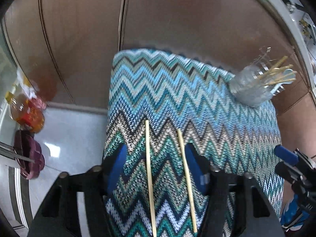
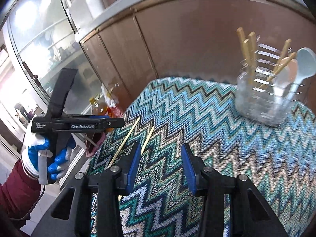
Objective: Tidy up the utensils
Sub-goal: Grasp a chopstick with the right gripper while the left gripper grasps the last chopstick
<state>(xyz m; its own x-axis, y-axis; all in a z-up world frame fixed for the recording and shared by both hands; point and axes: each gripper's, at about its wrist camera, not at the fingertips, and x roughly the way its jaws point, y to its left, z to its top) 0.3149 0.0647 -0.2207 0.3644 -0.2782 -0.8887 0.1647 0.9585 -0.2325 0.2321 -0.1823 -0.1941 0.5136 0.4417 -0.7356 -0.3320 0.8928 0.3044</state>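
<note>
Two bamboo chopsticks (image 1: 150, 177) lie side by side on a zigzag-patterned cloth (image 1: 177, 90). My left gripper (image 1: 156, 165) is open and hangs just above them, with both sticks between its blue fingers (image 1: 116, 167). A clear holder (image 1: 254, 86) with chopsticks and spoons stands at the cloth's far right. In the right wrist view my right gripper (image 2: 161, 169) is open and empty above the cloth, the two chopsticks (image 2: 126, 140) lie to its left, and the holder (image 2: 264, 100) with a pale blue spoon (image 2: 302, 67) stands far right.
Brown cabinet doors (image 1: 177, 19) rise behind the table. An oil bottle (image 1: 25, 110) and a purple object (image 1: 29, 158) sit on the floor at left. The left hand-held gripper (image 2: 79, 124), held in a gloved hand, shows at left in the right wrist view.
</note>
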